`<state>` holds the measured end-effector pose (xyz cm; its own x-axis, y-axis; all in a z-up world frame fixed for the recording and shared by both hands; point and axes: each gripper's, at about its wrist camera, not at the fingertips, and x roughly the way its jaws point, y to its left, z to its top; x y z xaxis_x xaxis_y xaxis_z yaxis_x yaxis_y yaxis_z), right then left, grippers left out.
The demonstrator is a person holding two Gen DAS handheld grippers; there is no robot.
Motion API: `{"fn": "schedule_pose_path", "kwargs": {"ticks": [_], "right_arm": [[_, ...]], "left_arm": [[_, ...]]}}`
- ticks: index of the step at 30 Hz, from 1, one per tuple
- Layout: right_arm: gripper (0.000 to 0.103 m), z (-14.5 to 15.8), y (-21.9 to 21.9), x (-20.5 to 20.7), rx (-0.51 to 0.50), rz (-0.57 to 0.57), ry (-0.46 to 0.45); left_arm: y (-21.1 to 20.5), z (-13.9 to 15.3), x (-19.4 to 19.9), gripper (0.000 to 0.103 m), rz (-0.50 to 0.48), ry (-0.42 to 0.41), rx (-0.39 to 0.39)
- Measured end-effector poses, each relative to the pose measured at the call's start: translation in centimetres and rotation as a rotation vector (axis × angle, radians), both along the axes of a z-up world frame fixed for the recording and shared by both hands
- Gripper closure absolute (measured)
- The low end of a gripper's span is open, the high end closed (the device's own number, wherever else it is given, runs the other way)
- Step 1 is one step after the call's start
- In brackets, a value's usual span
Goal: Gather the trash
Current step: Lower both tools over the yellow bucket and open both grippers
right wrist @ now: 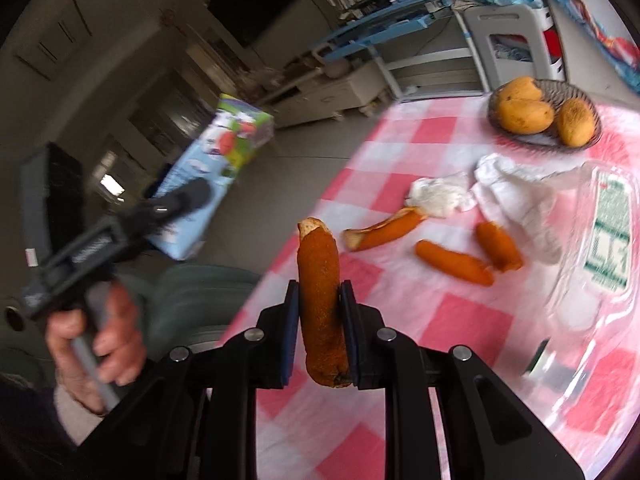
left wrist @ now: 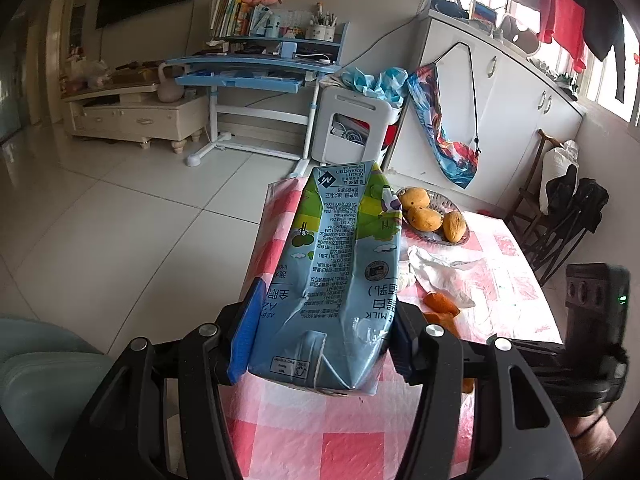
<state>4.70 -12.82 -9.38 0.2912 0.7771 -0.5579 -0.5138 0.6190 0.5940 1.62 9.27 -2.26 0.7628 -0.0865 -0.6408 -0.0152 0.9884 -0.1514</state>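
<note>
- The right gripper (right wrist: 320,320) is closed on a strip of orange peel (right wrist: 320,300), pinched at its lower half; the curled top stands well above the pads. The peel is soft and could slip or bend out if the hand tips.
- The left gripper (left wrist: 320,344) clamps a crumpled milk carton (left wrist: 340,272) near its base, the long body sticking out ahead. That leverage could twist it loose.
- Ahead and to the right of the right gripper, three more peel pieces (right wrist: 452,266) lie on the checked tablecloth (right wrist: 400,152), with crumpled tissue (right wrist: 516,196) beyond them.
- No bin is in view, so a blind drop may miss.
</note>
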Motion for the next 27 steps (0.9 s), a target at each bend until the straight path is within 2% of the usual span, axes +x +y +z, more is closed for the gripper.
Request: {"fn": "schedule_pose_path", "kwargs": {"ticks": [5,10,15,19,22,24,27], "right_arm": [[0.082,0.7,0.1,-2.9,0.023,0.111,-0.007],[0.082,1.1,1.4,-7.1,-0.022,0.296,-0.008],[0.082,0.6,2.8,-11.8,-0.115,0.471,-0.001],[0.082,-0.6,3.7,-15.4,-0.219,0.558,0.013],[0.079,-1.7,4.0,-17.6,-0.316,0.580,0.019],[0.071,-2.1,3.8,-18.1,-0.364,0.555,0.017],[0.048,-1.7,2.5,-18.3,-0.386,0.483,-0.009]], "left_arm": [[0.0,-0.2,-0.8,0.050,0.000,-0.007,0.016],[-0.2,0.5,-2.9,0.050,-0.007,-0.034,0.018],[-1.3,-0.5,-6.8,0.050,-0.036,-0.027,0.023],[-2.5,-1.5,-10.2,0.050,-0.064,-0.020,0.042],[-3.3,-2.4,-12.4,0.050,-0.084,-0.002,0.057],[-3.9,-3.1,-13.9,0.050,-0.097,0.013,0.069],[-4.5,-4.1,-16.3,0.050,-0.116,0.035,0.083]]}}
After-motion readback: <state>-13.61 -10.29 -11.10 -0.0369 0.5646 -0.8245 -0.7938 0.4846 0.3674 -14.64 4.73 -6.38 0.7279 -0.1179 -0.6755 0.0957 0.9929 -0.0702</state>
